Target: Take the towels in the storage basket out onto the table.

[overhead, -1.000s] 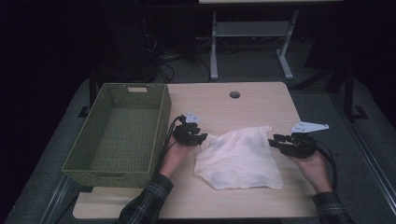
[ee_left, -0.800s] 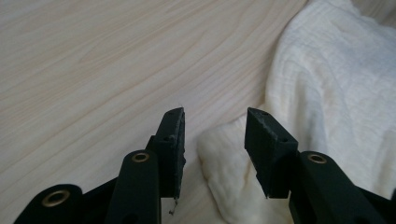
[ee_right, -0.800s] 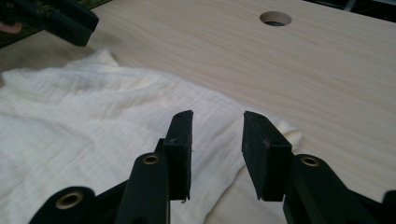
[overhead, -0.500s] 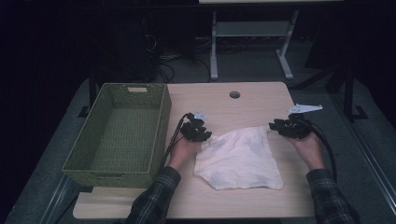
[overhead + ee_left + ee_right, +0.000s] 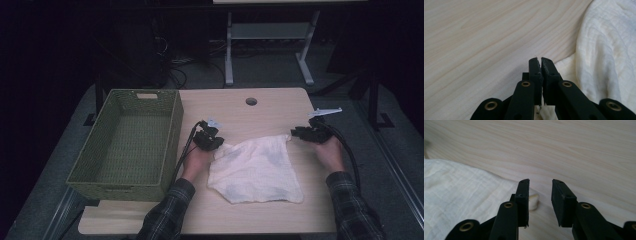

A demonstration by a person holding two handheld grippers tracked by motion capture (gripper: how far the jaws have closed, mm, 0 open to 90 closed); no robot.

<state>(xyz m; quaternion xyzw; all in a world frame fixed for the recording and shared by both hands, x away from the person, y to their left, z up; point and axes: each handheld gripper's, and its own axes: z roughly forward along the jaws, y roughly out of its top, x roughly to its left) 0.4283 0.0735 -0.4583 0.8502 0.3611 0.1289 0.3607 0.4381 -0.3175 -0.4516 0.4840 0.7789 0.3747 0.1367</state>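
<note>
A white cloth [image 5: 255, 167] lies spread on the light wooden table [image 5: 280, 107]. My left gripper [image 5: 216, 143] sits at its near-left top corner. In the left gripper view its jaws [image 5: 541, 60] are pressed together, with the cloth [image 5: 604, 50] running under and behind them and a bit of white showing between the arms. My right gripper [image 5: 296, 134] is at the cloth's top-right corner. In the right gripper view it [image 5: 540, 182] stands open, the rolled corner tip [image 5: 534, 201] lying just inside its left jaw, with the cloth [image 5: 461, 190] to the left.
A green woven basket [image 5: 172, 132] stands at the table's left side, close to my left hand. A round cable hole [image 5: 251, 101] is in the far middle of the tabletop. A metal stand [image 5: 270, 45] is on the floor beyond.
My right hand has moved away from the person toward the cloth's far-right corner. The left gripper shifted slightly onto the left corner. The cloth lies flatter and more spread.
</note>
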